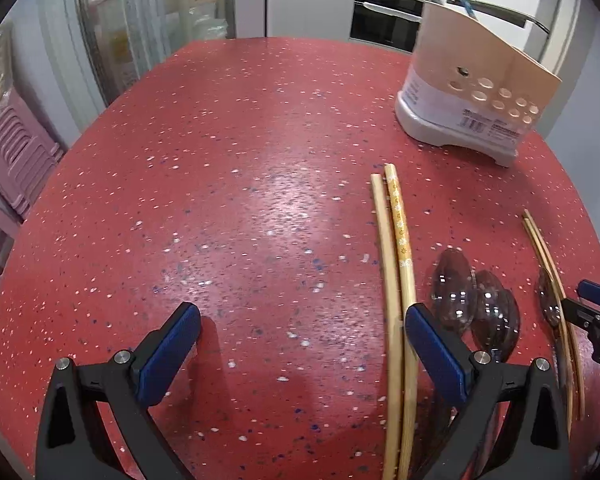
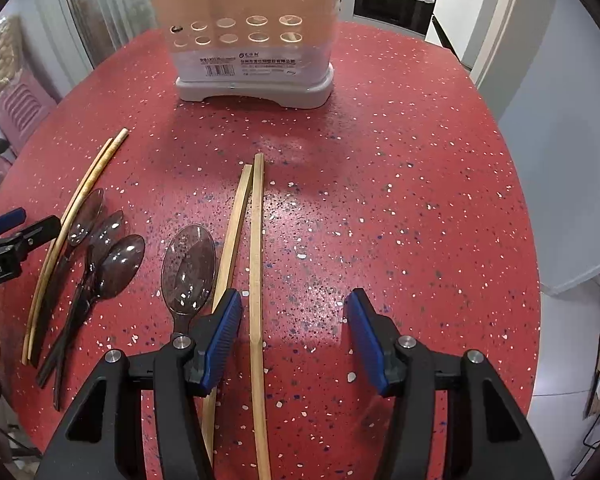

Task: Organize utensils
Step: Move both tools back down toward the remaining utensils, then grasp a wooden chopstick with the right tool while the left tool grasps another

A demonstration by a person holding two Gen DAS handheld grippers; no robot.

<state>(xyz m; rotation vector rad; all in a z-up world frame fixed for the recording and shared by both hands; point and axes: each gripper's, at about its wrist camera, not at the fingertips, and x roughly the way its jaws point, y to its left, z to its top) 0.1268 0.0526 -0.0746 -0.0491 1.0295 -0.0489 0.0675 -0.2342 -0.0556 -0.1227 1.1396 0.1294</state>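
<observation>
Chopsticks and spoons lay scattered on red speckled table [image 2: 420, 168]. One chopstick pair [image 1: 396, 264] sat just beside left tongs [image 1: 300, 332], under its right finger; one stick patterned. Second chopstick pair [image 2: 252, 248] ran between and under right tongs [image 2: 294, 320] fingers, nearer its left finger. Clear dark spoon [image 2: 188, 268] lay touching that pair's left stick. Three more spoons [image 2: 100, 248] were bunched further left, handles overlapping, next to first pair [image 2: 76, 208]. Utensil holder [image 2: 248, 36], beige with round holes, grey base, stood upright at far table edge, well apart from utensils. Both tongs were spread wide, gripped nothing, hovered low over table.
</observation>
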